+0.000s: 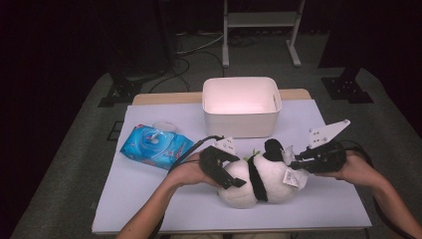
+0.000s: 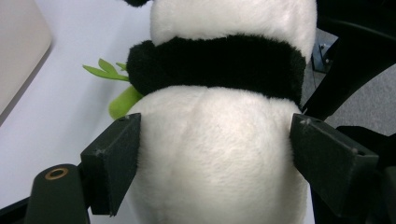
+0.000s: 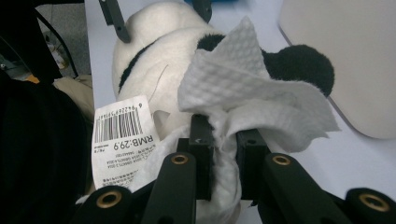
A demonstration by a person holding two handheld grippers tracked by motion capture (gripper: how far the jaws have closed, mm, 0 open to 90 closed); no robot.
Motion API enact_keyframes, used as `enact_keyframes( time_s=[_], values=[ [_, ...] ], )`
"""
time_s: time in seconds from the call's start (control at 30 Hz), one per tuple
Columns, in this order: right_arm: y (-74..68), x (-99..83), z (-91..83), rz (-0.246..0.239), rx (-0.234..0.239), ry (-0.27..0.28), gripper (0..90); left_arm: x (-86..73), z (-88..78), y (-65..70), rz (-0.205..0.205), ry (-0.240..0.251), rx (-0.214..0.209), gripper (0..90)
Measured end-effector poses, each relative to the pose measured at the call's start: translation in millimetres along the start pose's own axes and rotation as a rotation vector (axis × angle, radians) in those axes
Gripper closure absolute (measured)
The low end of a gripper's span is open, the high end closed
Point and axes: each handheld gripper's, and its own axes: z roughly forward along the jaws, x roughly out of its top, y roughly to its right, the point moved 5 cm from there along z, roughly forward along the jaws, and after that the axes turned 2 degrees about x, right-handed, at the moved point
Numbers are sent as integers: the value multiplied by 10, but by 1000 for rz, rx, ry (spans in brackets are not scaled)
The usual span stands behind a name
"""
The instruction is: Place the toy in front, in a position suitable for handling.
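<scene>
Two pads of the left gripper (image 2: 212,163) press wide apart on the white rump of the plush panda (image 1: 259,180), one on each flank. Right gripper (image 3: 223,149) jaws nearly closed, pinching a crumpled white wipe (image 3: 252,88) held against the panda's head end, beside a barcode price tag (image 3: 122,140). Panda lies on its side on the white table (image 1: 149,199), between both hands, near edge. White bin (image 1: 242,105) just behind it; blue wipes pack (image 1: 155,146) to the left.
</scene>
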Motion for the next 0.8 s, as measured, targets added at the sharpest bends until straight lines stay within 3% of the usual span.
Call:
enact_keyframes(
  time_s=[0.33, 0.43, 0.8],
  values=[
    [-22, 98, -46, -26, 6, 12, 796, 21, 29, 36, 13, -3, -3, 203],
    [-32, 121, -22, -40, 3, -6, 795, 41, 43, 39, 19, -14, -1, 202],
    [-70, 121, -19, -45, 27, 28, 793, 69, 76, 79, 32, -10, 1, 201]
  ],
)
